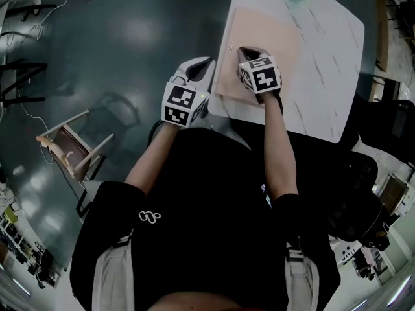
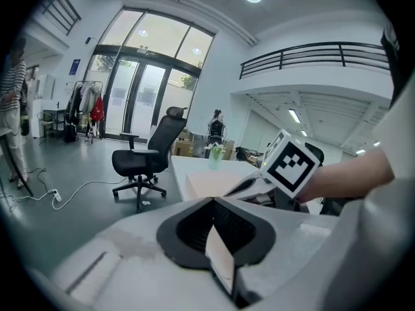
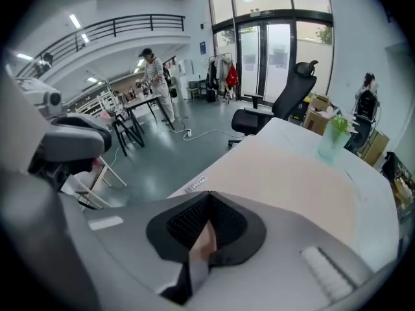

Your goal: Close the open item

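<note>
Left gripper and right gripper are both closed tight and empty; the open item is possibly the pink sheet on the table at the right gripper's 12 o'clock, and it looks light, thin and floppy, so pinch a free edge.

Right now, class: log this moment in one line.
left tool: shut, empty, at table edge | right tool: shut, empty, over mat

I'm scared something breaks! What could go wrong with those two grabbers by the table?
The small glass vase with green leaves stands at the far end of the white marble table; a wide swing might tip it. The left gripper and right gripper are both shut and empty, so they could only push, perhaps sliding the flat peach mat.
</note>
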Motion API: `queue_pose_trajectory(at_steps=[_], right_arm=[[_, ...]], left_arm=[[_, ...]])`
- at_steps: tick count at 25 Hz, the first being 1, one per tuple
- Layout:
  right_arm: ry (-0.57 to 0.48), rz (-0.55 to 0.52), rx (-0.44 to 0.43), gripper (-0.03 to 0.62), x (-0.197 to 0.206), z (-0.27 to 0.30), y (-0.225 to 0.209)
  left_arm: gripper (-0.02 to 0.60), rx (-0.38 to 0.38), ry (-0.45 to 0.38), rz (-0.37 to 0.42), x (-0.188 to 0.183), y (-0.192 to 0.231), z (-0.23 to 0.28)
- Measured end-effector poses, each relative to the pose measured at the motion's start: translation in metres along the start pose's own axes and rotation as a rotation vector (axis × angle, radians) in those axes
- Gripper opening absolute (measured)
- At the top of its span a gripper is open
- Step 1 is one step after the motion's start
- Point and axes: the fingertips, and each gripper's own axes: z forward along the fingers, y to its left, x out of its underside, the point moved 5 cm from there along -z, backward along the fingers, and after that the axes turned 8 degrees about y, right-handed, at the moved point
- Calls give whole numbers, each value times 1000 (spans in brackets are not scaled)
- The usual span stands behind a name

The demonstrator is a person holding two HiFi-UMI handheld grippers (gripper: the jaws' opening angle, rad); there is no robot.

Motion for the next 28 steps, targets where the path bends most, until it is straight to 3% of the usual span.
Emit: queue_pose_trajectory(at_steps=[7, 17, 22, 28], right_arm=[[-328, 218, -10, -8, -2, -55, -8], [-721, 329, 149, -8, -6, -174, -37], [-841, 355, 234, -9, -7, -219, -46], [-882, 339, 289, -9, -2, -239, -47]], left_arm=[[0, 9, -68, 42, -38, -1, -3], [0, 69, -232, 132, -122, -32, -2], [0, 97, -324, 178, -159, -56, -8], [0, 95, -364, 201, -174, -70, -9]])
